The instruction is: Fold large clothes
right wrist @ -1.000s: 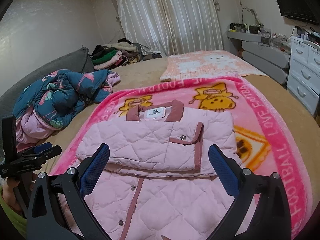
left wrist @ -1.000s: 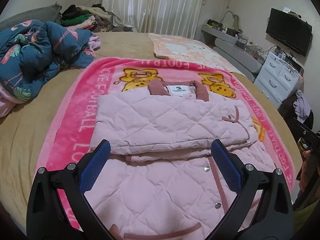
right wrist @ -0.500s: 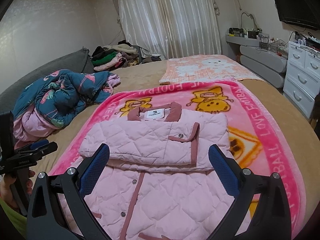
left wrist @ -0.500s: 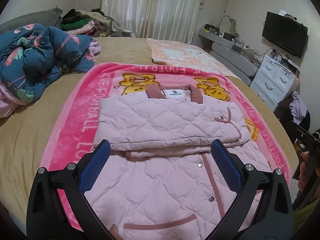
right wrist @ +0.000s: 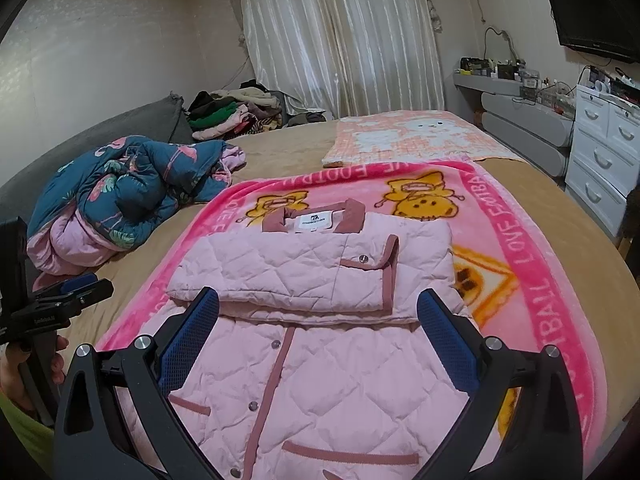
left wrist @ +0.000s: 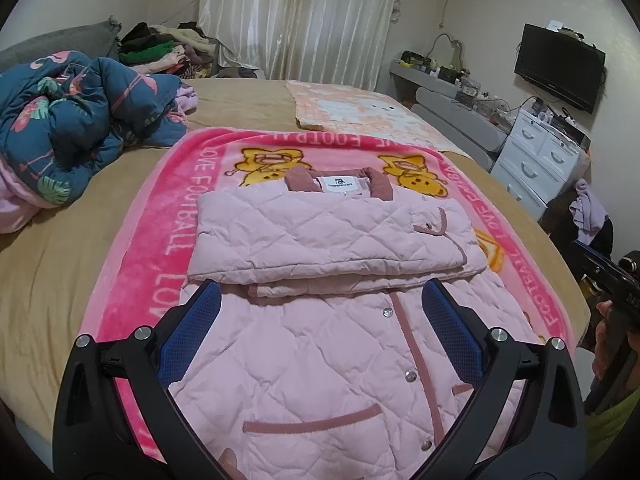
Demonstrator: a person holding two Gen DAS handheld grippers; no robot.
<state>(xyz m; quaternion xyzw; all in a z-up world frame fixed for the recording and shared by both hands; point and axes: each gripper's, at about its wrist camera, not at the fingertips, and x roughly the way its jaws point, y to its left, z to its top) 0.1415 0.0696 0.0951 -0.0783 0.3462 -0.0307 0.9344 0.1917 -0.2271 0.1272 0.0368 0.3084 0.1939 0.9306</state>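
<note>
The pink quilted jacket (left wrist: 328, 344) lies on a pink blanket (left wrist: 172, 240) printed "LOVE FOOTBALL". Its white neck label is unreadable. Left gripper (left wrist: 320, 320) and right gripper (right wrist: 318, 324) hover above it, fingers spread, empty.

I see the pink quilted jacket (left wrist: 328, 344) lying flat on the pink blanket (left wrist: 172, 240), front side up, with its dark pink collar (left wrist: 338, 178) at the far end and a white label inside it. Its two sleeves (left wrist: 320, 236) are folded across the chest, one over the other, so they make a thick band below the collar. The lower part is spread out toward me, with a dark pink placket, silver snap buttons (right wrist: 275, 344) and pocket trims.
</note>
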